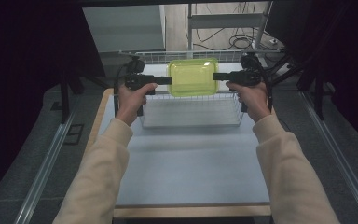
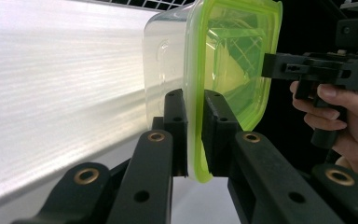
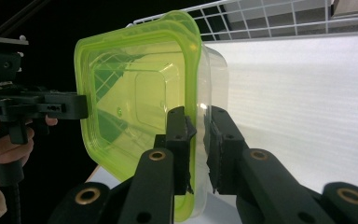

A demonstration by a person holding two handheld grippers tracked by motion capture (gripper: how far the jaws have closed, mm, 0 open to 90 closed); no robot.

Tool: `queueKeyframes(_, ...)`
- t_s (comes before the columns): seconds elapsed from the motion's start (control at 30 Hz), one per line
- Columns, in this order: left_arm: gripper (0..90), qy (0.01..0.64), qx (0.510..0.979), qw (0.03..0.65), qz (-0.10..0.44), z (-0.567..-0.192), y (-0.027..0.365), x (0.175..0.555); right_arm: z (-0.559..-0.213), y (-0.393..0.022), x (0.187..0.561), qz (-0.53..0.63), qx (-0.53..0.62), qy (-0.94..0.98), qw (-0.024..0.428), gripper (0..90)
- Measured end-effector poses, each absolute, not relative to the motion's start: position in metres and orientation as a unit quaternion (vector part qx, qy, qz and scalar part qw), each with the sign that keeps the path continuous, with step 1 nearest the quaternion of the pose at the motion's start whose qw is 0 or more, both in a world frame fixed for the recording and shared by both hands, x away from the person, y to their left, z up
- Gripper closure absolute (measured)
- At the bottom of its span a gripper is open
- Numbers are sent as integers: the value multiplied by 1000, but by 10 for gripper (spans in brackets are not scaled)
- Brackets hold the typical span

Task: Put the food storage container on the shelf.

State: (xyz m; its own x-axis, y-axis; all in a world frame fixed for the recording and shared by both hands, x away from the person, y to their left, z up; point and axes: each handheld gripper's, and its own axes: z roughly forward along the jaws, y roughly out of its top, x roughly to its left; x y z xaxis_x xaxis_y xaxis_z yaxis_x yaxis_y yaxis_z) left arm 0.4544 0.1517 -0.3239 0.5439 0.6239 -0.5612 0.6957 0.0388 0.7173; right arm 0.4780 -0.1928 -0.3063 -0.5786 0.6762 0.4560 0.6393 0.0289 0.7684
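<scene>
A clear plastic container with a lime-green lid (image 1: pixel 192 77) hangs in the air above a white wire basket (image 1: pixel 191 112), held between both grippers. My left gripper (image 1: pixel 169 80) is shut on the lid's rim at the container's left side. In the left gripper view its pads (image 2: pixel 175 126) pinch the green rim (image 2: pixel 193 116) with the clear tub (image 2: pixel 161 65) to the left of it. My right gripper (image 1: pixel 215 76) is shut on the rim at the right side. In the right gripper view its black jaws stand on either side of the lid's edge (image 3: pixel 196 93), and the green lid (image 3: pixel 135 93) faces left.
The wire basket stands at the far end of a pale blue table top (image 1: pixel 191 163). A second wire rim (image 1: pixel 186 55) runs behind the container. Dark curtains and metal floor rails (image 1: pixel 42 172) flank the table. Cables lie on the floor at the back (image 1: pixel 242 39).
</scene>
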Motion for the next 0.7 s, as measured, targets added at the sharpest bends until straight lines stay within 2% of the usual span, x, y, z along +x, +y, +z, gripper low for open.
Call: queueKeyframes(0.7,813,492,688,533,-27,-323,147,482,-311,-193,505,525,479,703,13,793)
